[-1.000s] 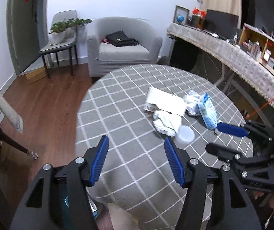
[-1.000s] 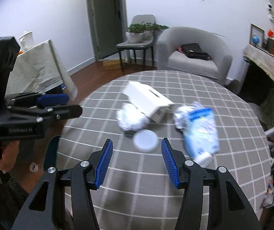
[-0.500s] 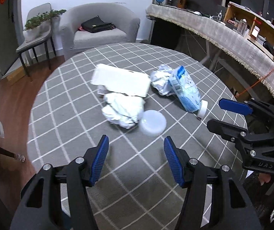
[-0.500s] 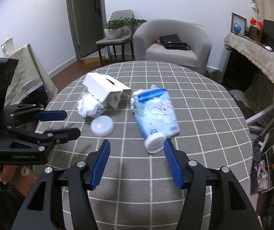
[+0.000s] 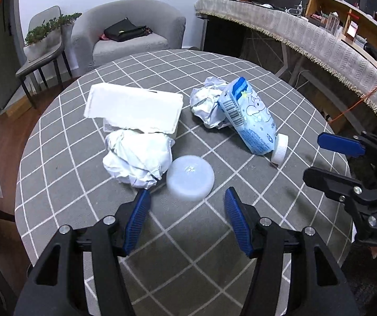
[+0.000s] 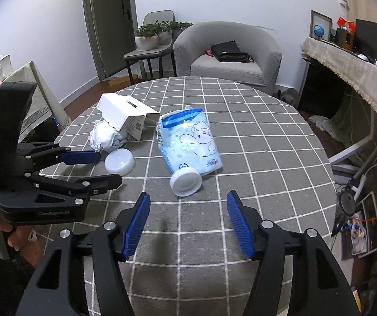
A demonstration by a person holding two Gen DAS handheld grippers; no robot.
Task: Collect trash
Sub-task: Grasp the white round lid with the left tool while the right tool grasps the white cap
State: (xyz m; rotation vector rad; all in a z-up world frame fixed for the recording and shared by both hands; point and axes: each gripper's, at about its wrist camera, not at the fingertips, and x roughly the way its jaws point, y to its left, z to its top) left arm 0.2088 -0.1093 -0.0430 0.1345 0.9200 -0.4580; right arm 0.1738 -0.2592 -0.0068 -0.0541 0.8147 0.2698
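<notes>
- Two handheld grippers hover over the round table draped in a grey cloth with white grid lines (image 5: 241,84), and we find both with jaws spread wide, gripping nothing.
- Our left gripper (image 5: 187,209) points at the pale translucent round plastic lid (image 5: 190,177), which lies flat just ahead of its fingertips, centred on the gap between them.
- Ahead and left of that gripper, the nearer crumpled white paper ball (image 5: 138,155) touches the lid's edge; the gripper's left blue pad reaches almost to the ball.
- Beyond that ball rests the flattened white cardboard box (image 5: 134,110), one torn edge over the paper.
- Our right gripper (image 6: 188,210) faces the light blue plastic pouch printed with a cartoon figure (image 6: 191,142), which lies on its side ahead of the fingers.
- We see the pouch's white screw cap (image 6: 185,181) pointing back at this gripper, a short way beyond the open fingertips.
- Seen from the left wrist, a second crumpled white paper ball (image 5: 207,105) sits tucked against the pouch's far end, well ahead and to the right.
- Past the table's far edge stands the grey upholstered armchair (image 6: 228,50), a black bag (image 6: 229,51) on its seat.
- Each gripper shows in the other's view, off to the side and near the table edge.
</notes>
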